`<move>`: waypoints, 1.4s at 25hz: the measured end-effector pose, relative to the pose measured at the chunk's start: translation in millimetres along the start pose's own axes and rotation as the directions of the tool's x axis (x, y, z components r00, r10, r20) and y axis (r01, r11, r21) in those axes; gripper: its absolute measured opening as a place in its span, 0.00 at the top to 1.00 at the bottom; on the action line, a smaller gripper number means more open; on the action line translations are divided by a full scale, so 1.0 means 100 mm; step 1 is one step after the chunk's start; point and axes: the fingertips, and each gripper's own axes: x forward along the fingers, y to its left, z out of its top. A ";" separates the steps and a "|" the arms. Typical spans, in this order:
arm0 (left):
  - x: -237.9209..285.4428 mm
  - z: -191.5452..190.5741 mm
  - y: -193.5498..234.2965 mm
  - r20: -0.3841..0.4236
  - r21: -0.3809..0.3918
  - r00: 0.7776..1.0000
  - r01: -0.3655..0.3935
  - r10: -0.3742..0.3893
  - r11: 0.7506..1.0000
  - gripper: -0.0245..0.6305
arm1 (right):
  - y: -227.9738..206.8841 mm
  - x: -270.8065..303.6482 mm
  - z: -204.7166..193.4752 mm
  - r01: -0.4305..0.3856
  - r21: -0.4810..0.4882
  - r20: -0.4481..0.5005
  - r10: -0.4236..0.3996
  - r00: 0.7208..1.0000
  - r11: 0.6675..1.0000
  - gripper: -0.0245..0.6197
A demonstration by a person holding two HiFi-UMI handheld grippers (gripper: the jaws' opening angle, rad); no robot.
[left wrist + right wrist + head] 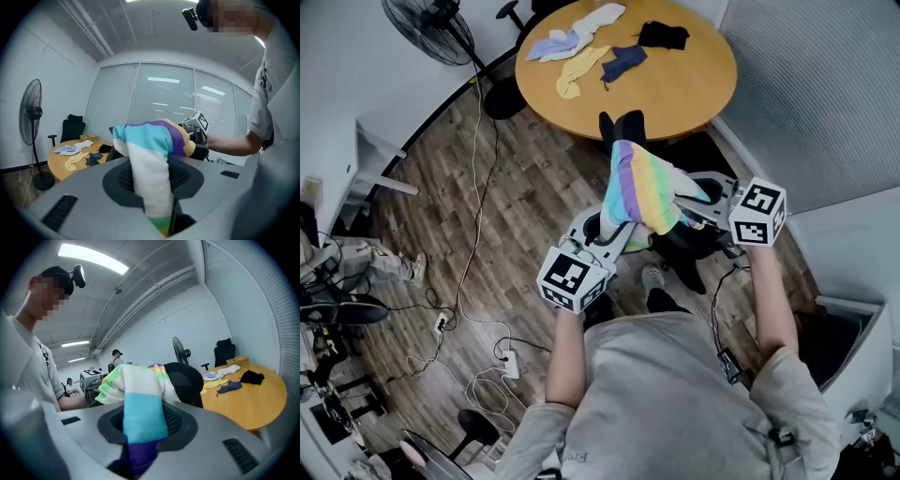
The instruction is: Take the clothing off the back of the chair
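A pastel striped garment (643, 191) with white, turquoise, purple, yellow and green bands hangs bunched between my two grippers, just in front of the black mesh chair back (622, 126). My left gripper (615, 238) is shut on its white and green end (150, 159). My right gripper (697, 212) is shut on its turquoise and purple end (140, 420). In the right gripper view the chair back (187, 380) rises right behind the cloth. In the left gripper view the garment covers most of the chair, and the right gripper's marker cube (198, 123) shows beyond it.
A round wooden table (694, 84) behind the chair carries several loose clothes. A standing fan (427, 28) is at the far left, and cables and a power strip (508, 361) lie on the wood floor. A grey blind wall (825, 94) runs along the right.
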 end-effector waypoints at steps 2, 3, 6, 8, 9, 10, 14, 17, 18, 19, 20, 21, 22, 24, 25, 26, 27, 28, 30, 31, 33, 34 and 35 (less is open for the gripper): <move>0.01 0.00 0.00 0.000 0.001 1.000 0.009 -0.009 1.000 0.77 | -0.01 -0.02 0.02 0.032 -0.021 -0.009 -0.032 0.999 0.999 0.78; 0.01 0.00 0.00 0.000 0.001 1.000 0.012 -0.012 1.000 0.77 | -0.01 -0.03 0.02 0.047 -0.025 -0.015 -0.048 0.999 0.999 0.78; 0.00 0.02 0.00 0.002 0.006 1.000 0.020 -0.020 1.000 0.77 | -0.03 -0.05 0.05 0.093 -0.045 -0.024 -0.094 0.995 0.995 0.79; -0.02 0.06 0.00 0.003 0.013 1.000 0.021 -0.021 1.000 0.77 | -0.02 -0.07 0.11 0.117 -0.071 -0.026 -0.119 0.993 0.991 0.79; -0.03 0.09 0.00 0.003 0.017 1.000 0.021 -0.021 1.000 0.77 | -0.01 -0.08 0.14 0.128 -0.088 -0.027 -0.131 0.991 0.988 0.79; -0.04 0.11 0.00 0.001 0.023 1.000 0.020 -0.020 1.000 0.77 | 0.00 -0.10 0.17 0.139 -0.107 -0.028 -0.142 0.989 0.984 0.79; -0.11 0.24 0.05 -0.009 0.059 1.000 -0.002 0.003 0.998 0.77 | 0.04 -0.11 0.37 0.177 -0.185 -0.022 -0.184 0.983 0.967 0.79; -0.15 0.35 0.11 -0.011 0.093 0.999 -0.034 0.035 0.995 0.77 | 0.07 -0.09 0.52 0.196 -0.235 -0.005 -0.203 0.979 0.952 0.79; -0.17 0.40 0.13 -0.009 0.104 0.999 -0.044 0.045 0.994 0.77 | 0.08 -0.09 0.58 0.203 -0.251 0.002 -0.209 0.978 0.946 0.79; -0.19 0.45 0.14 -0.005 0.112 0.999 -0.052 0.053 0.992 0.77 | 0.10 -0.09 0.63 0.211 -0.268 0.009 -0.216 0.976 0.940 0.79; -0.21 0.51 0.15 0.001 0.119 0.998 -0.061 0.061 0.991 0.77 | 0.11 -0.09 0.70 0.220 -0.286 0.018 -0.224 0.974 0.933 0.79; -0.22 0.57 0.17 0.009 0.128 0.998 -0.070 0.070 0.989 0.77 | 0.13 -0.10 0.78 0.230 -0.307 0.029 -0.233 0.972 0.923 0.79; -0.24 0.64 0.18 0.018 0.140 0.997 -0.081 0.079 0.987 0.77 | 0.14 -0.10 0.86 0.241 -0.329 0.040 -0.241 0.970 0.913 0.79; -0.27 0.75 0.20 0.036 0.162 0.995 -0.101 0.097 0.982 0.77 | 0.18 -0.12 1.00 0.257 -0.373 0.060 -0.253 0.966 0.892 0.79; -0.29 0.80 0.20 0.047 0.172 0.994 -0.109 0.102 0.979 0.77 | 0.21 -0.12 1.06 0.261 -0.393 0.068 -0.255 0.965 0.882 0.79; -0.31 0.86 0.22 0.059 0.181 0.993 -0.115 0.106 0.977 0.77 | 0.23 -0.12 1.14 0.265 -0.410 0.076 -0.257 0.963 0.873 0.79; -0.32 0.94 0.26 0.070 0.189 0.991 -0.122 0.110 0.974 0.77 | 0.24 -0.11 1.23 0.269 -0.427 0.083 -0.259 0.962 0.863 0.79; -0.34 1.01 0.31 0.082 0.195 0.990 -0.129 0.115 0.972 0.77 | 0.26 -0.09 1.32 0.273 -0.443 0.089 -0.261 0.961 0.854 0.79; -0.39 1.15 0.39 0.106 0.201 0.986 -0.148 0.129 0.968 0.77 | 0.29 -0.05 1.50 0.277 -0.473 0.100 -0.261 0.960 0.836 0.79; -0.42 1.20 0.41 0.118 0.201 0.984 -0.158 0.136 0.967 0.77 | 0.32 -0.03 1.57 0.277 -0.484 0.105 -0.259 0.960 0.830 0.79; -0.50 1.30 0.44 0.143 0.198 0.979 -0.170 0.143 0.965 0.77 | 0.37 0.01 1.70 0.280 -0.498 0.123 -0.253 0.960 0.821 0.79; -0.54 1.35 0.46 0.157 0.193 0.977 -0.177 0.147 0.965 0.77 | 0.40 0.04 1.78 0.284 -0.504 0.133 -0.251 0.959 0.816 0.79; -0.58 1.39 0.49 0.170 0.187 0.973 -0.184 0.153 0.965 0.77 | 0.43 0.08 1.85 0.286 -0.512 0.142 -0.249 0.958 0.810 0.79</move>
